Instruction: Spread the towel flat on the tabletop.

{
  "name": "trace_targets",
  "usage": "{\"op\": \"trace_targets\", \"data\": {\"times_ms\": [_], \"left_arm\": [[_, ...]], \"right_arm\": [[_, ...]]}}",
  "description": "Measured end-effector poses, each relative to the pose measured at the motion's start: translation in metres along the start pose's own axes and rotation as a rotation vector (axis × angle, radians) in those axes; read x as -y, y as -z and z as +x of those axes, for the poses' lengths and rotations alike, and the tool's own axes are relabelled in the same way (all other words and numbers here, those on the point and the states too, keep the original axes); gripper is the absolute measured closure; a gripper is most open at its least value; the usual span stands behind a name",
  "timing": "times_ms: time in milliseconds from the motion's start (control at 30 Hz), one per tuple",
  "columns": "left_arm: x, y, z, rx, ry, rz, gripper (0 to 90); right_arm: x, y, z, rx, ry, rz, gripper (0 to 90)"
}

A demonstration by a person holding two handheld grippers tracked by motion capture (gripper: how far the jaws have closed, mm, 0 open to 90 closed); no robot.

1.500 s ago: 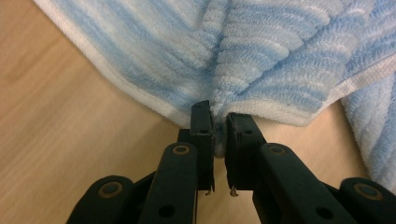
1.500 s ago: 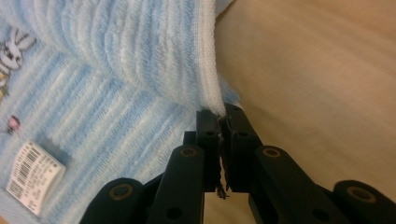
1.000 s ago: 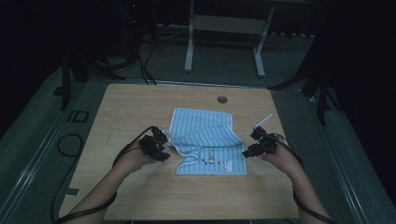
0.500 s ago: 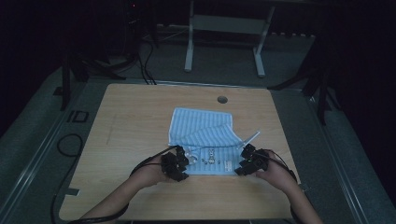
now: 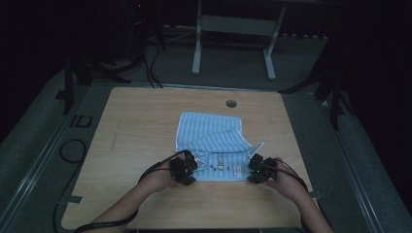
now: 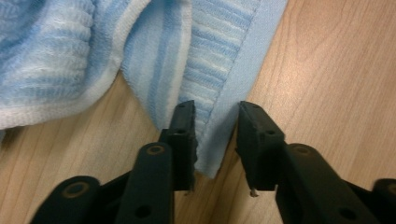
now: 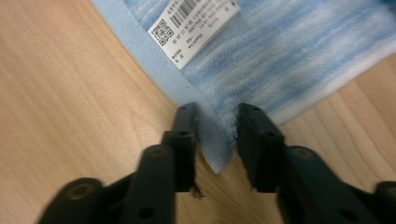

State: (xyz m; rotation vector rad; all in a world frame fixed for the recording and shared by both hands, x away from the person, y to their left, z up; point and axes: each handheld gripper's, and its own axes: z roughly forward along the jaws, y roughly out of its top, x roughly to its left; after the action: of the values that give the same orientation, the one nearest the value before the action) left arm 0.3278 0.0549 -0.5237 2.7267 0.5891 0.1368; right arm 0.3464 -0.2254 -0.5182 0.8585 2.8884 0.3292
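Towel (image 5: pixel 214 145), blue-striped, partly folded, lies mid-table (image 5: pixel 145 121) with its label (image 7: pixel 194 28) up. Left gripper (image 6: pixel 215 140) and right gripper (image 7: pixel 215 135) each straddle a near corner, jaws just closing, gaps still visible.

1. The towel (image 6: pixel 93 56) ran off the top and left edges of the left gripper view.
2. The label (image 7: pixel 194 25) was cut off at the top of the right gripper view, its print too blurred to read.
3. In the high view, both forearms left the bottom edge.
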Motion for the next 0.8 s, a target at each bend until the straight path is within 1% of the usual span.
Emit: {"op": "trace_targets", "data": {"times_ms": [33,100,133,167,233,367,433,467,533,567,600,633,667,700,733,800], "left_arm": [[0.0,0.0,-0.001,-0.003,0.002,-0.003,76.1],[-0.001,0.0,-0.004,-0.007,0.001,0.002,82.3],[-0.002,0.0,-0.006,-0.019,0.004,0.008,83.9],[-0.003,0.0,-0.007,-0.022,0.006,0.012,85.2],[-0.002,0.004,-0.01,-0.023,-0.003,0.014,85.8],[0.006,0.025,-0.02,-0.014,0.003,-0.021,85.8],[0.012,0.038,-0.026,-0.022,-0.003,-0.04,85.8],[0.015,0.045,-0.029,-0.012,-0.003,-0.042,85.8],[0.023,0.056,-0.037,-0.017,-0.01,-0.047,85.7],[0.027,0.059,-0.04,-0.007,-0.007,-0.047,85.7],[0.027,0.059,-0.04,-0.007,-0.007,-0.047,85.6],[0.04,0.066,-0.054,0.006,-0.005,-0.051,85.6],[0.045,0.068,-0.061,0.019,-0.004,-0.047,85.6],[0.051,0.07,-0.068,0.034,-0.014,-0.04,85.5],[0.056,0.071,-0.075,0.044,-0.016,-0.039,85.4],[0.066,0.071,-0.088,0.084,-0.025,-0.027,85.1]], "right_arm": [[0.0,0.0,0.0,0.013,-0.005,0.0,75.6],[-0.001,0.0,0.001,0.024,-0.005,-0.003,78.7],[-0.001,0.0,0.002,0.026,-0.011,-0.001,80.1],[-0.001,0.0,0.002,0.024,-0.017,-0.002,80.8],[-0.001,0.002,0.004,0.023,-0.01,-0.003,81.1],[0.005,0.02,0.015,0.011,0.002,-0.053,81.2],[0.009,0.031,0.025,0.0,0.027,-0.07,81.2],[0.011,0.036,0.032,-0.007,0.042,-0.077,81.2],[0.016,0.045,0.045,-0.026,0.066,-0.089,81.1],[0.018,0.048,0.052,-0.041,0.08,-0.097,81.0],[0.018,0.048,0.052,-0.041,0.08,-0.097,81.0],[0.02,0.05,0.057,-0.05,0.09,-0.101,81.0],[0.027,0.054,0.075,-0.073,0.121,-0.108,80.9],[0.03,0.054,0.082,-0.081,0.129,-0.107,80.9],[0.033,0.054,0.09,-0.091,0.144,-0.1,80.8],[0.039,0.051,0.104,-0.115,0.171,-0.084,80.7]]}}
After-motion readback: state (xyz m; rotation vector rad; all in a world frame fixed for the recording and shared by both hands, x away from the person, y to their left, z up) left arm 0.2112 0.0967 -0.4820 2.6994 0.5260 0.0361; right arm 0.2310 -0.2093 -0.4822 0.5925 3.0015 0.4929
